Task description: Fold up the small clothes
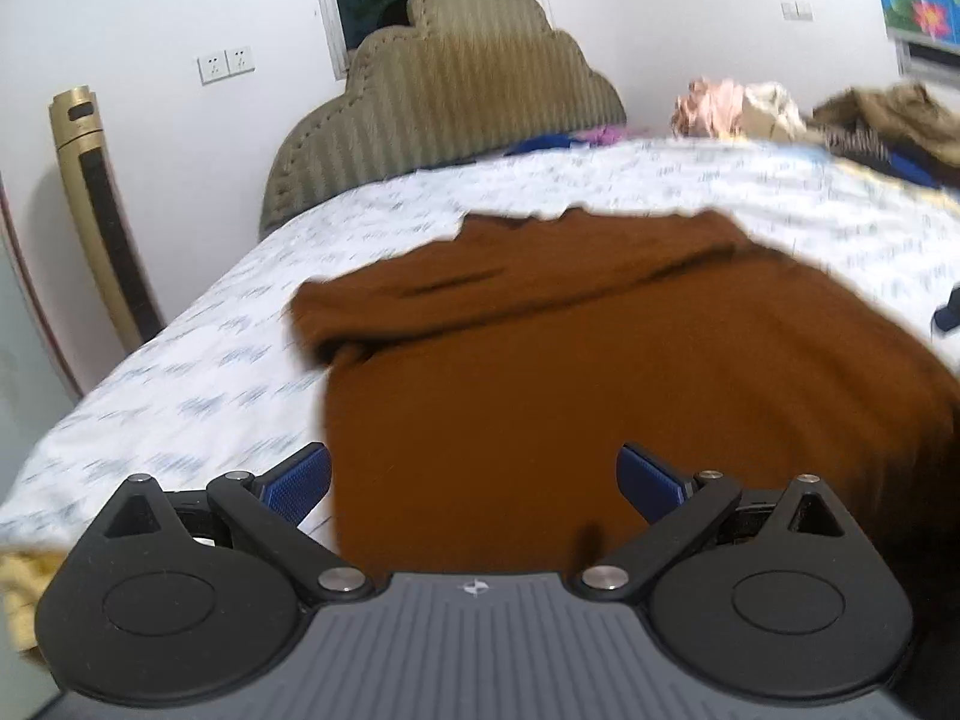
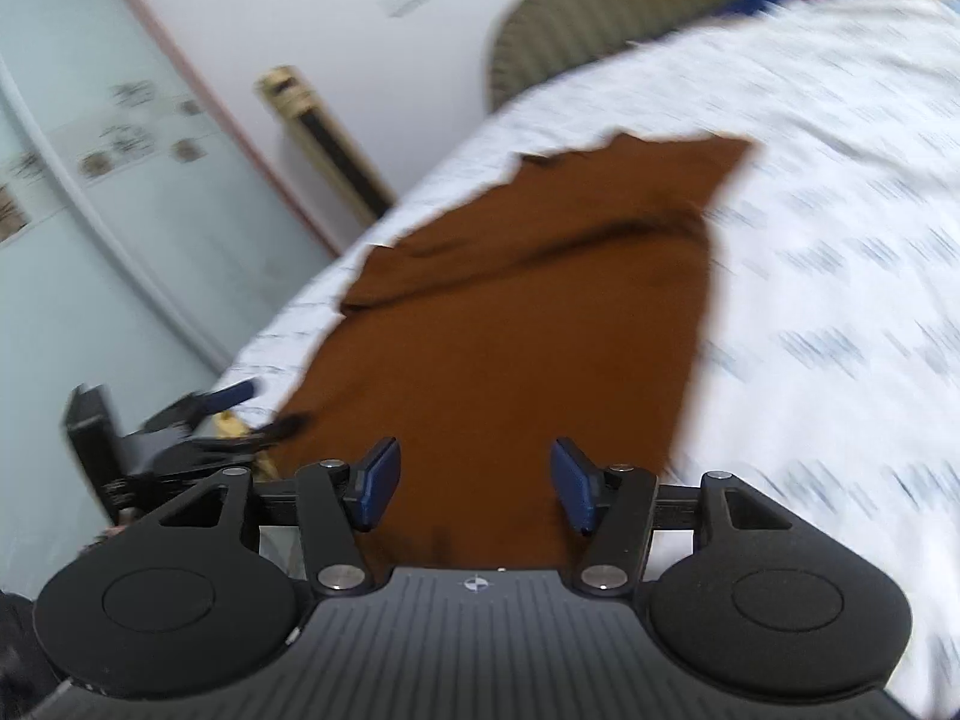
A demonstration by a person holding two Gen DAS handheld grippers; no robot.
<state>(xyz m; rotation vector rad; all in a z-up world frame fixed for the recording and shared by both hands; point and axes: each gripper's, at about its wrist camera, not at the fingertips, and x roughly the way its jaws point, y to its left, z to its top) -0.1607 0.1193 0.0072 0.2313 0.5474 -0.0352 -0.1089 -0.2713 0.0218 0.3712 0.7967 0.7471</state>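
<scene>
Grippers low over brown garment, fingers spread.

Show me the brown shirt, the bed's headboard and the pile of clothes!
brown shirt (image 1: 600, 396): left wrist view, on the middle of its flat body.
headboard (image 1: 432, 114): left wrist view, on its striped padded front.
pile of clothes (image 1: 798, 114): left wrist view, on the heap at the bed's far side.
</scene>
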